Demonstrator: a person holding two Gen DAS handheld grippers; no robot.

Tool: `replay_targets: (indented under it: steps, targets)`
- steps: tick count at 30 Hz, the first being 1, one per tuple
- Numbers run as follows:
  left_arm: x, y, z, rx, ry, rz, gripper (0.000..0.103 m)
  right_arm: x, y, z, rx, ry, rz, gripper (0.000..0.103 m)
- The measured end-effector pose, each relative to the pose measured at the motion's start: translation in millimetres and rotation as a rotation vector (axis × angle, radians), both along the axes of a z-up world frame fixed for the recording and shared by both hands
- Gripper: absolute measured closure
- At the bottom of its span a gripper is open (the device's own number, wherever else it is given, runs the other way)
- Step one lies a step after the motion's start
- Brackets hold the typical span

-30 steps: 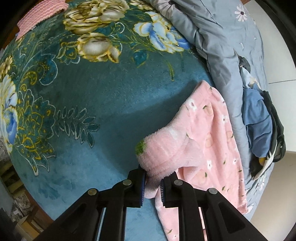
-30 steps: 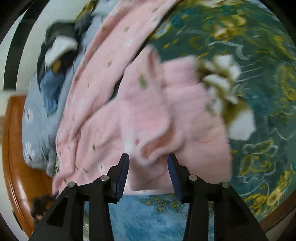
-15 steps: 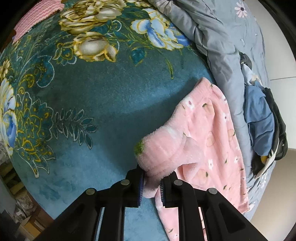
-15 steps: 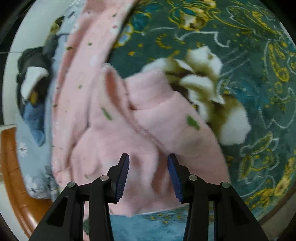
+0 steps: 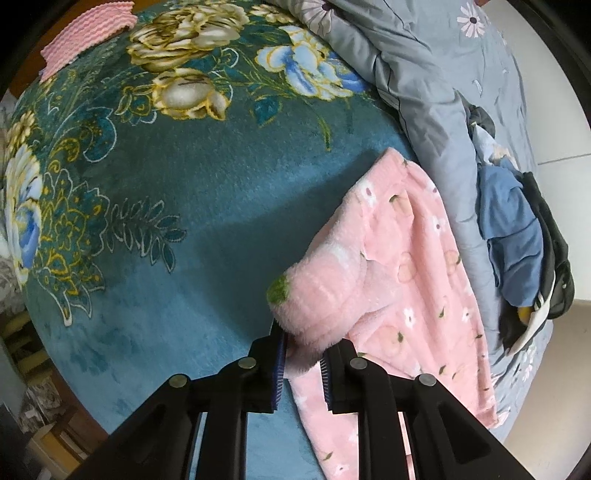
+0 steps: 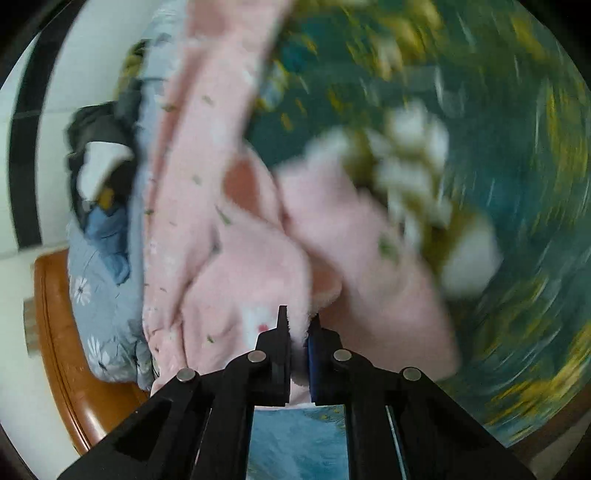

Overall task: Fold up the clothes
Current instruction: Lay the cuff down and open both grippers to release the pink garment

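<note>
A fluffy pink garment [image 5: 402,280] printed with small flowers and peaches lies on a teal floral blanket [image 5: 192,206]. My left gripper [image 5: 302,347] is shut on a bunched, lifted fold of it, with the rest trailing down to the right. In the blurred right wrist view the same pink garment [image 6: 236,280] lies crumpled, and my right gripper [image 6: 298,325] is shut on a raised ridge of its fleece. Both grippers point steeply down at the bed.
A grey quilt [image 5: 424,74] with daisies runs along the bed's far side. A heap of blue and dark clothes [image 5: 517,236] lies on it. A folded pink ribbed cloth [image 5: 85,33] sits at the far corner. A brown wooden bed frame [image 6: 62,332] shows at the left.
My right gripper, open over the garment before, has closed on a fold of it and swung sideways, blurring the view. My left gripper keeps its grip and has shifted slightly.
</note>
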State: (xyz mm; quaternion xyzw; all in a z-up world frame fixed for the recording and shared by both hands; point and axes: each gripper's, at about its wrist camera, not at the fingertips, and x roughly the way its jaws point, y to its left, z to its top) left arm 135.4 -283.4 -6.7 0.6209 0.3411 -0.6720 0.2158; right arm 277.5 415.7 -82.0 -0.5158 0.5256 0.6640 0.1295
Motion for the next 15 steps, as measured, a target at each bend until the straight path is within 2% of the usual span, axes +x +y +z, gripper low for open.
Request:
replay_targets:
  steps: [2, 5, 7, 10, 12, 15]
  targets:
    - [-3, 2, 0, -0.016, 0.001, 0.004, 0.084, 9, 42, 27, 0.113, 0.014, 0.05, 0.096]
    - [-7, 4, 1, -0.048, 0.006, 0.002, 0.084, 19, 111, 65, 0.328, -0.016, 0.107, 0.096]
    - [-8, 1, 1, -0.074, 0.009, 0.015, 0.084, 23, 154, 79, 0.446, -0.066, 0.112, 0.096]
    - [-3, -4, 3, -0.109, 0.015, 0.036, 0.084, 41, 211, 93, 0.573, -0.124, 0.099, 0.097]
    - [0, -7, 0, -0.135, 0.004, 0.044, 0.084, 59, 231, 90, 0.629, -0.171, 0.098, 0.097]
    - [10, -6, -9, -0.147, -0.025, 0.06, 0.084, 82, 247, 43, 0.547, -0.281, 0.106, 0.097]
